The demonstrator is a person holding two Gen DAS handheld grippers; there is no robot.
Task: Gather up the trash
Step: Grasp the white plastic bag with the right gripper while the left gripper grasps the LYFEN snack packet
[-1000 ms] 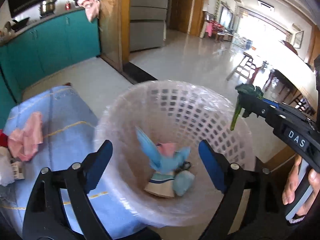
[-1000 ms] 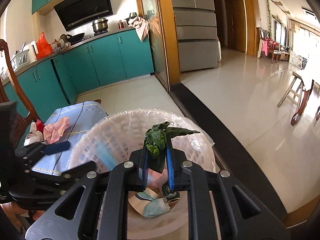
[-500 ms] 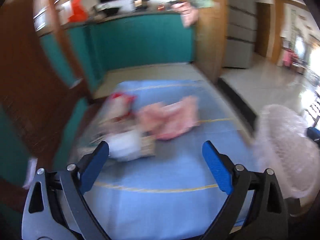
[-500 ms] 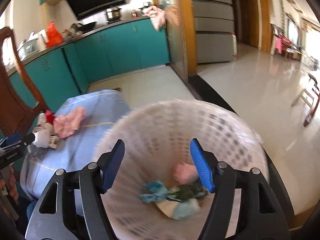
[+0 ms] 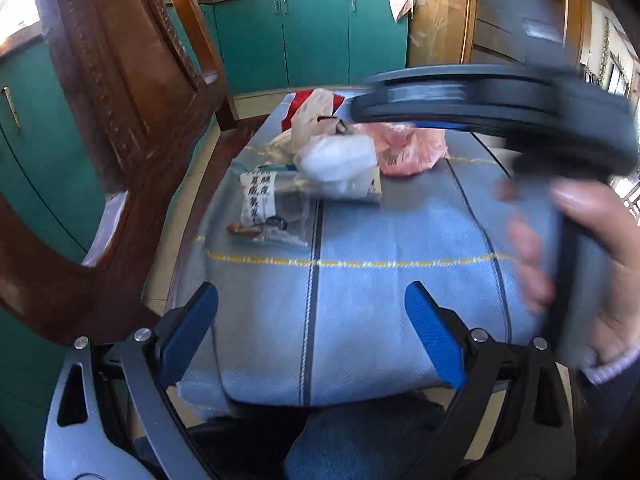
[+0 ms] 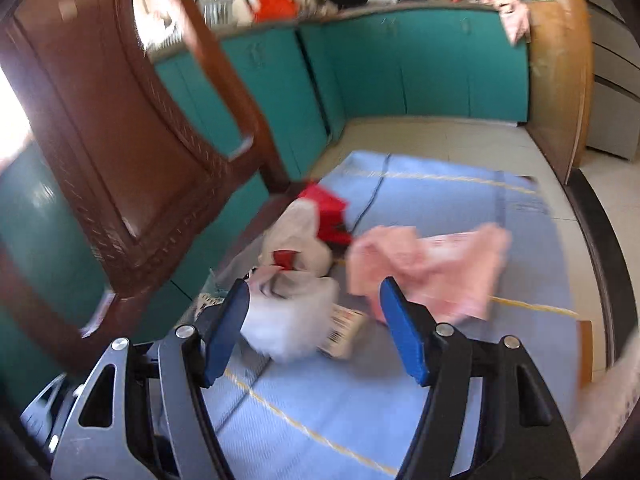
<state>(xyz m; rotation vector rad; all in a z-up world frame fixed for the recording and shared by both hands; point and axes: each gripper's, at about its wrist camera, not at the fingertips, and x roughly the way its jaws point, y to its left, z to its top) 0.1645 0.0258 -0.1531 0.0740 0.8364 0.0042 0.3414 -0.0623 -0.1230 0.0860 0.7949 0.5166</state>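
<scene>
Trash lies on a blue cloth [image 5: 360,280] over a low table: a pink plastic bag [image 5: 412,148], a crumpled white bag [image 5: 340,160], a printed packet [image 5: 260,196] and a red-and-white bag [image 5: 316,108]. My left gripper [image 5: 312,328] is open and empty above the cloth's near end. My right gripper [image 6: 316,328] is open and empty, hovering over the white bag [image 6: 292,320] with the pink bag [image 6: 432,264] just right of it. The right gripper's body also crosses the left wrist view [image 5: 500,108], blurred.
A brown wooden chair back [image 5: 132,92] stands close on the left of the table and also shows in the right wrist view [image 6: 132,160]. Teal cabinets [image 5: 312,36] line the far wall. The white basket's edge [image 6: 616,392] shows at the right.
My right gripper opened and dropped the green scrap into the basket, then swung left over the trash pile. My left gripper turned from the basket to the cloth.
</scene>
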